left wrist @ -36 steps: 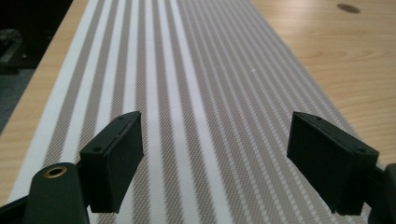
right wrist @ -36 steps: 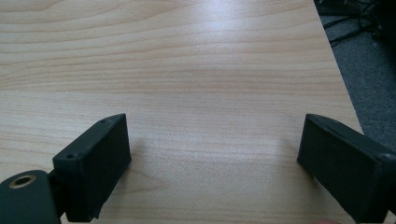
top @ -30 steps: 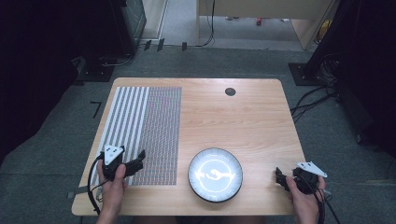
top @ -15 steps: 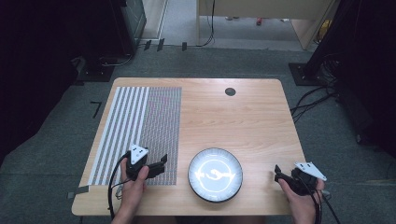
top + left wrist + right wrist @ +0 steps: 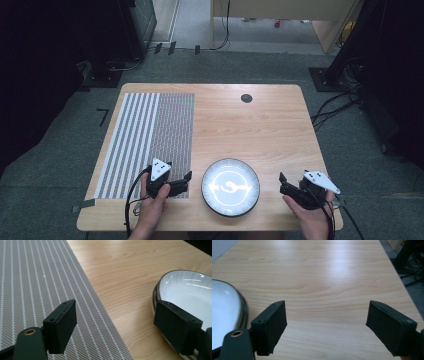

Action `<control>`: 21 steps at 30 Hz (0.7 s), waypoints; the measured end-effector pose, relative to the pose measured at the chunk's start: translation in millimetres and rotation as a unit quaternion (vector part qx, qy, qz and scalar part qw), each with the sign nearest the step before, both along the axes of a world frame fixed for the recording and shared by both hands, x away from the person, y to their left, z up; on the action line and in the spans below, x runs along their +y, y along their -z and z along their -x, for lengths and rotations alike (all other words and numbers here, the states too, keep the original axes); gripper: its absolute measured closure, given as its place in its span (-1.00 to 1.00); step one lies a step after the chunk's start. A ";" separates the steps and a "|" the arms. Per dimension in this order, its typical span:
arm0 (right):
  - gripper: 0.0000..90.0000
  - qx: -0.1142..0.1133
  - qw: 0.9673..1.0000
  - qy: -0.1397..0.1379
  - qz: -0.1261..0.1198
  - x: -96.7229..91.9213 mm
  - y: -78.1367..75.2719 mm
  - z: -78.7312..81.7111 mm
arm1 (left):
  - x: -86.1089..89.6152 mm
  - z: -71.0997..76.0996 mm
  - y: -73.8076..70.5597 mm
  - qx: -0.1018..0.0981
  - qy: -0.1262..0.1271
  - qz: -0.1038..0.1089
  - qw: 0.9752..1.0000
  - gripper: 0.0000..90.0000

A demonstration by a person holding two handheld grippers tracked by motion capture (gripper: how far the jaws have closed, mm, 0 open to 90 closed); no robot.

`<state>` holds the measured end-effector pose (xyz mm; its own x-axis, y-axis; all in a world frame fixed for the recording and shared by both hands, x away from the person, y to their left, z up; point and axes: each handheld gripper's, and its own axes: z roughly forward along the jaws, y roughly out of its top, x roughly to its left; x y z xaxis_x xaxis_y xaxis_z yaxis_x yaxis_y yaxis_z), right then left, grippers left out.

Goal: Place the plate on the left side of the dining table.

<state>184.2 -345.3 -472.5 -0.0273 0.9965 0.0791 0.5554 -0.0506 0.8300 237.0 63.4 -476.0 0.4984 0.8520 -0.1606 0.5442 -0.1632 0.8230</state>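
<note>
High view: both hands rise from the table's point(image 5: 260, 120) near edge, flanking the plate point(image 5: 230, 187) beside that edge. Left gripper point(image 5: 186, 181) lies level over the striped mat's point(image 5: 145, 135) near right corner, pointing at the plate, jaws wide, empty. Right gripper point(image 5: 283, 183) points at the plate from near the right corner, jaws wide, slightly narrowing, empty.

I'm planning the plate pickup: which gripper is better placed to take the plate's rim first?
Left, probably. The left gripper stands open right beside the plate, its rim just past one jaw. The right gripper, also open, sits farther from the rim.
</note>
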 end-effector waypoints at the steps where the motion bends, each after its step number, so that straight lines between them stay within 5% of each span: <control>1: -0.62 0.000 1.000 -0.003 -0.004 3.6 -1.3 0.4 | -1.5 0.8 0.0 0.002 0.003 0.001 1.000 -0.59; 8: -0.31 -0.017 1.000 -0.004 -0.021 18.5 -9.2 5.4 | -12.1 6.9 1.2 0.004 0.018 -0.001 1.000 -0.59; 11: 0.00 -0.018 0.999 -0.028 -0.033 22.2 -9.5 7.8 | -16.4 10.1 1.1 0.005 0.034 0.009 0.999 -0.59; 15: 0.16 -0.009 0.998 -0.060 -0.037 30.3 -7.8 8.1 | -22.7 14.7 0.4 0.007 0.057 0.017 0.998 -0.57; 21: 0.30 -0.001 0.995 -0.086 -0.049 41.2 -5.7 8.7 | -29.2 19.8 1.5 0.016 0.064 0.016 0.998 -0.23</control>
<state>175.5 -304.0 -466.8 -0.1980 0.9644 0.1755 0.5613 -0.0352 0.8269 217.2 34.2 -477.5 0.5973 0.7754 -0.2048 0.5467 -0.2068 0.8114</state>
